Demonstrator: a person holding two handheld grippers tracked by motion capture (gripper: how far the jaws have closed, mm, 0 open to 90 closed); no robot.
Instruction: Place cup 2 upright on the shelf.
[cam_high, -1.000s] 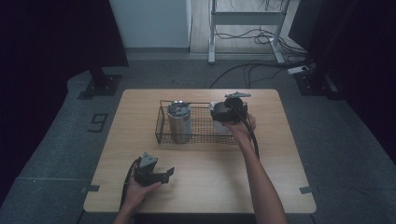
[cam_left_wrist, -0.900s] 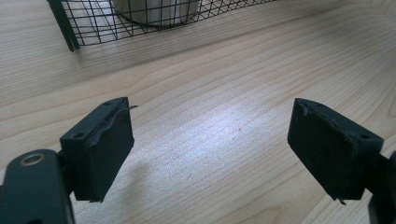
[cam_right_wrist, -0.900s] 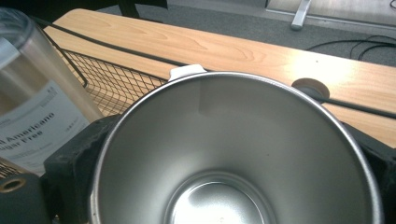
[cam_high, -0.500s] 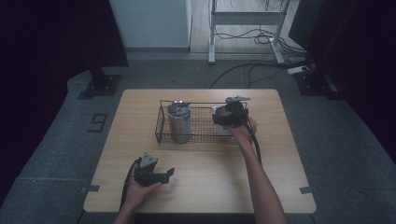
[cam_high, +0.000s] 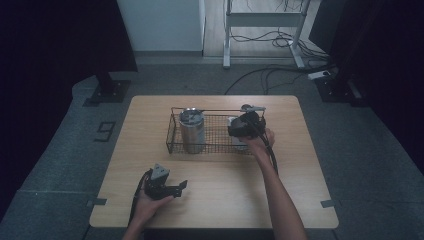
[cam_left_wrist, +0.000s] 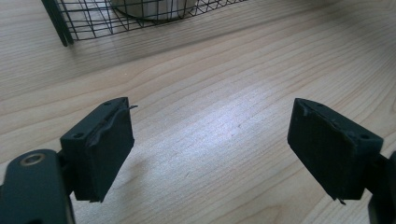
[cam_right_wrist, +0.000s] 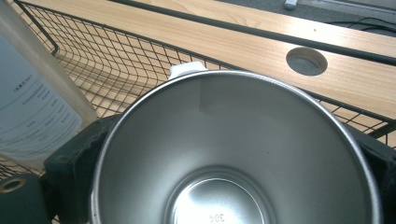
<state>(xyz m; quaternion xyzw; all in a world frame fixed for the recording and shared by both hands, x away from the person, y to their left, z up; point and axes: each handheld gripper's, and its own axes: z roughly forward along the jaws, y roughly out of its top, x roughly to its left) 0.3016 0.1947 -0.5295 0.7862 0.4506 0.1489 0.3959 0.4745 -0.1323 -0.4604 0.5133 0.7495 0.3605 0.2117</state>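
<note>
right gripper (cam_high: 244, 126) clamped on an upright steel cup (cam_right_wrist: 238, 154), mouth up, inside the right end of the wire basket (cam_high: 172, 131) beside a pale bottle (cam_right_wrist: 32, 98); left gripper (cam_high: 162, 186) parted and empty, on the near table (cam_high: 225, 190).

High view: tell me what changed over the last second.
Hardly anything. The right tool shifted slightly over the wire basket, its jaws around a steel cup. The left tool stayed open above the table; the steel tumbler stayed put.
</note>
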